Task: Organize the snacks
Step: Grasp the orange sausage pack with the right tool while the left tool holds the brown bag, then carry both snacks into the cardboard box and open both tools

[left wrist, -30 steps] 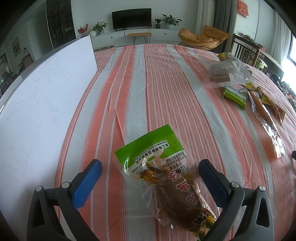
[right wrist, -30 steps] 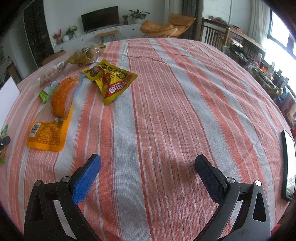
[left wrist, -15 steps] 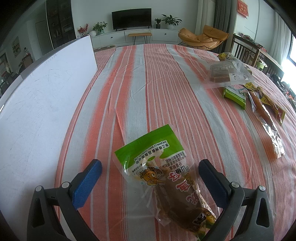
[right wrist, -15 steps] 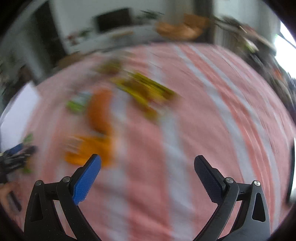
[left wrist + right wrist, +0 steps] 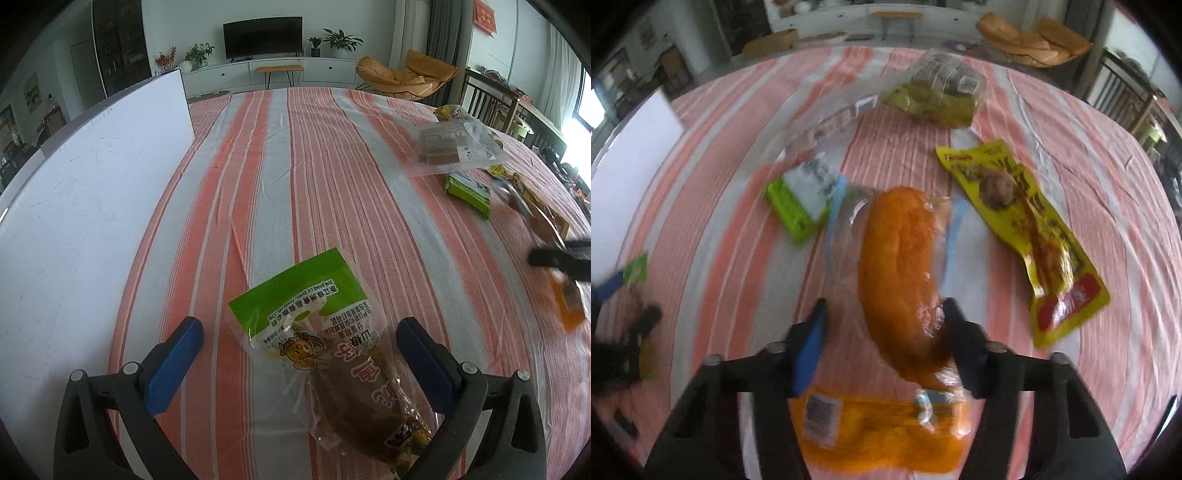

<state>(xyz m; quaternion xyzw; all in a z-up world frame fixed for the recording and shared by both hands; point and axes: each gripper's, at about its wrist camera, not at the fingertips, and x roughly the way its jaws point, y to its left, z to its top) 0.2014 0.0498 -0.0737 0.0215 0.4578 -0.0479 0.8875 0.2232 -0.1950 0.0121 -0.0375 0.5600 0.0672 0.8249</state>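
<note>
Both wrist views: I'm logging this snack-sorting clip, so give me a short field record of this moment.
left claw: open, straddling the green-topped snack pack, not gripping
right claw: open, fingers either side of the orange bun pack; contact unclear, view blurred
beside the bun: yellow pouch, small green packet
surface: striped tablecloth
white board: on the left

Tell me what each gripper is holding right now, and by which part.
Nothing is clamped yet. The right gripper straddles the lower end of the orange sausage pack, jaws still apart. The left gripper is open around the green-topped snack.
</note>
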